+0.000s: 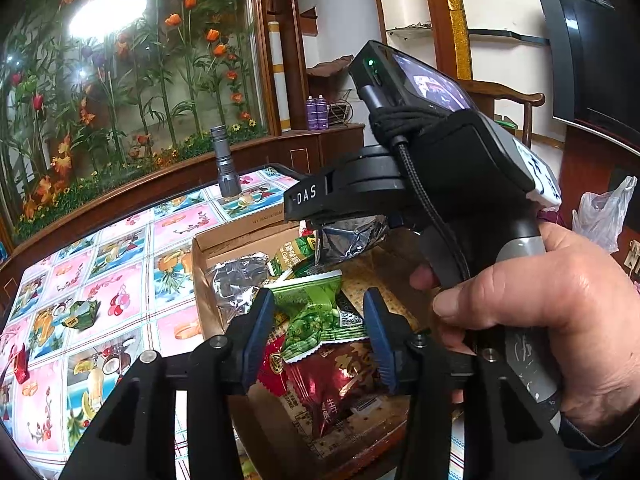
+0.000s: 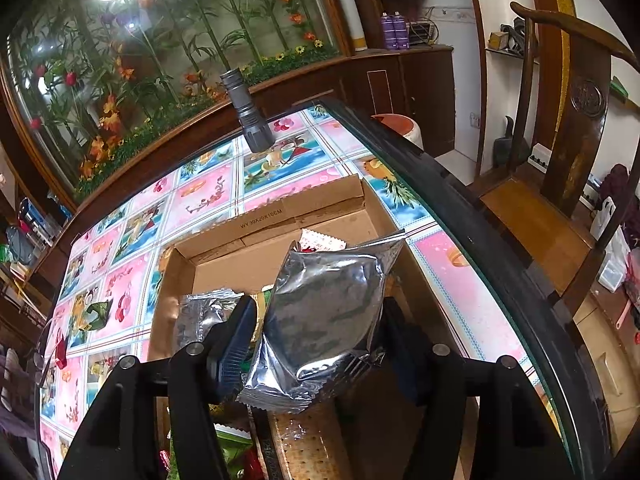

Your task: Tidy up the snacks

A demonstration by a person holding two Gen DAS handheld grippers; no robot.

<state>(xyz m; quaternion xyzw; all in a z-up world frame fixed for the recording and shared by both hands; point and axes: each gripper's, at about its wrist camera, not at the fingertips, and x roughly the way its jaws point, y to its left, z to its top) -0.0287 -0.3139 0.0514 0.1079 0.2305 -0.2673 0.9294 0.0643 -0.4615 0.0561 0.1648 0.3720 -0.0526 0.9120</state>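
The left gripper (image 1: pixel 320 332) hangs part-open over the cardboard box (image 1: pixel 240 240), a green snack packet (image 1: pixel 316 312) loose between its jaws, touching the left pad only. The right gripper (image 2: pixel 316 344) holds a silver packet (image 2: pixel 324 320) above the same box, blocking the view beyond. On the desk (image 1: pixel 128 280) nearby lie a small green packet (image 1: pixel 80 314) and a red one (image 1: pixel 20 364); a flashlight (image 1: pixel 225 160) stands behind.
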